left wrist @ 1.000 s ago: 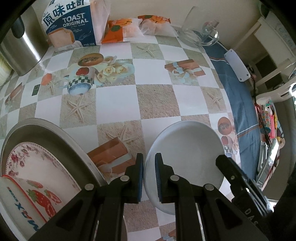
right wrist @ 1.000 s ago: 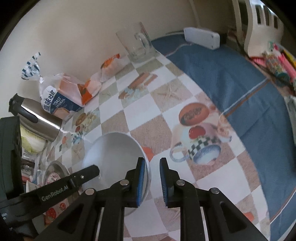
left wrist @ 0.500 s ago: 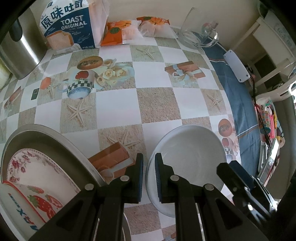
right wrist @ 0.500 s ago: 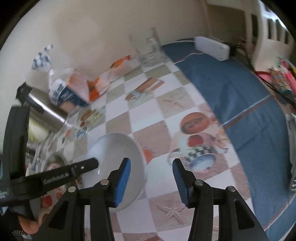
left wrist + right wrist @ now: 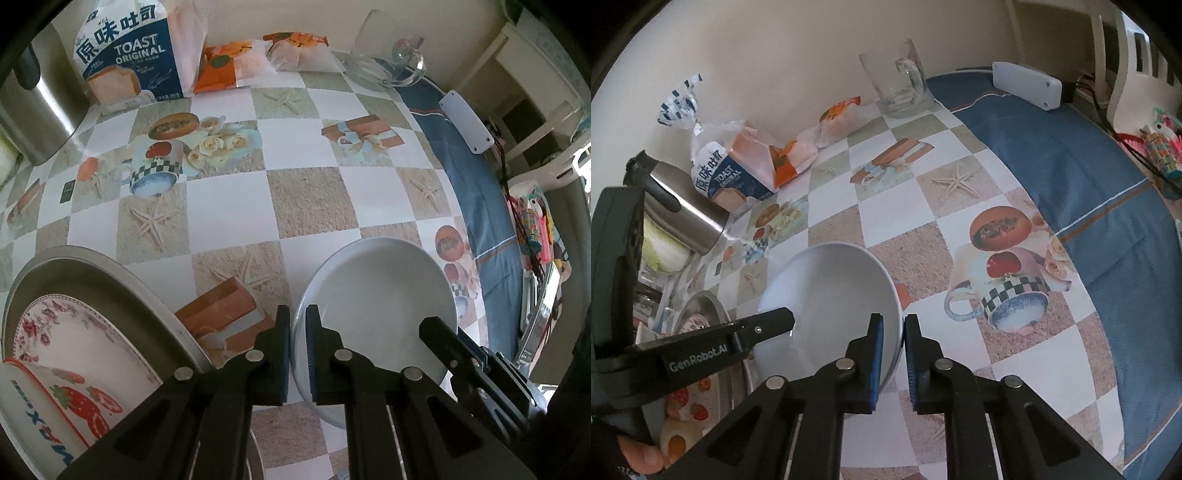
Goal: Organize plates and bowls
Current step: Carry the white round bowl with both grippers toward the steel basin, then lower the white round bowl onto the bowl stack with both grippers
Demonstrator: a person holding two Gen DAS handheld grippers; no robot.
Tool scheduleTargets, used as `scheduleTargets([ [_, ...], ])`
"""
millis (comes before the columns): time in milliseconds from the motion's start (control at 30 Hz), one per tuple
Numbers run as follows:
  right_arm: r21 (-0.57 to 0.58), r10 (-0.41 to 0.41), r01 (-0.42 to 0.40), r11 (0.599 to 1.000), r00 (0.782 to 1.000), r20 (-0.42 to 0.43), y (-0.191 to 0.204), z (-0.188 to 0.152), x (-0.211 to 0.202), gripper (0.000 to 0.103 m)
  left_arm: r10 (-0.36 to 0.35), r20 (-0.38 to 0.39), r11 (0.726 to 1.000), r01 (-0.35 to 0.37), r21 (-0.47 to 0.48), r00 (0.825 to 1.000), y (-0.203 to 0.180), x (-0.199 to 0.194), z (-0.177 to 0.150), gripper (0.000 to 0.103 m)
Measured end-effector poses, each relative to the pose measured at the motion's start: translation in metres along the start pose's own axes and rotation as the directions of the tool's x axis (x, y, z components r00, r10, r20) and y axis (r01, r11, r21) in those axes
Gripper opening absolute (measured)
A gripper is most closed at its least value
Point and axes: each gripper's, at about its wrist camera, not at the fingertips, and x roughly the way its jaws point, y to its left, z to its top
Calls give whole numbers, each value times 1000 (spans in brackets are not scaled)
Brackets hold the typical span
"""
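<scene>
Both your left gripper (image 5: 297,343) and right gripper (image 5: 893,349) pinch the plain white ceramic bowl's (image 5: 376,310) rim; it isn't yet stacked on the round metal tray (image 5: 122,284).

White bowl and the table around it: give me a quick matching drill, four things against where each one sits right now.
Things:
1. white bowl
2. flowered plate
3. glass mug
4. toast bag

Places:
A. far edge of the table, where the blue cloth starts
B. inside the metal pan
C. beside the steel kettle at the back
D. rim pinched by both the left gripper and the right gripper

Pairs: 1-D, 2-B, 3-A, 4-C
</scene>
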Motion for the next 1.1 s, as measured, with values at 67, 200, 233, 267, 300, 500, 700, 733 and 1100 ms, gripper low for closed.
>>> scheduleTargets([
  [67, -3, 0, 0, 1000, 1000, -1, 0, -1, 0, 13, 2, 7, 1000, -2, 9, 1000, -2, -2, -2, 8],
  [200, 16, 10, -10, 1000, 1000, -2, -3, -2, -3, 13, -3, 23, 1000, 3, 14, 1000, -4, -10, -6, 8],
  [233, 16, 11, -11, 1000, 1000, -1, -3, -2, -5, 13, -3, 28, 1000, 2, 16, 1000, -5, -14, -7, 8],
  [267, 9, 9, -9, 1000, 1000, 8, -1, -2, -10, 13, -2, 34, 1000, 1, 21, 999, -6, -17, -8, 8],
  [300, 5, 6, -6, 1000, 1000, 15, 0, -1, -14, 13, -2, 43, 1000, 1, 26, 999, -8, -21, -9, 8],
  [500, -27, -10, 12, 1000, 998, 69, 16, 6, -51, 13, -29, 95, 999, 27, 23, 995, -12, -61, -14, 8],
  [700, -66, 1, 6, 998, 995, 102, 47, 9, -89, 13, -40, 160, 999, 40, 3, 986, -1, -110, -24, 8],
  [733, -73, 3, 5, 997, 994, 105, 53, 8, -93, 13, -39, 168, 999, 40, -2, 985, 2, -116, -27, 8],
  [1100, -177, 75, -54, 983, 990, 117, 135, -11, -124, 13, -27, 242, 994, 53, -100, 970, 66, -182, -60, 8],
])
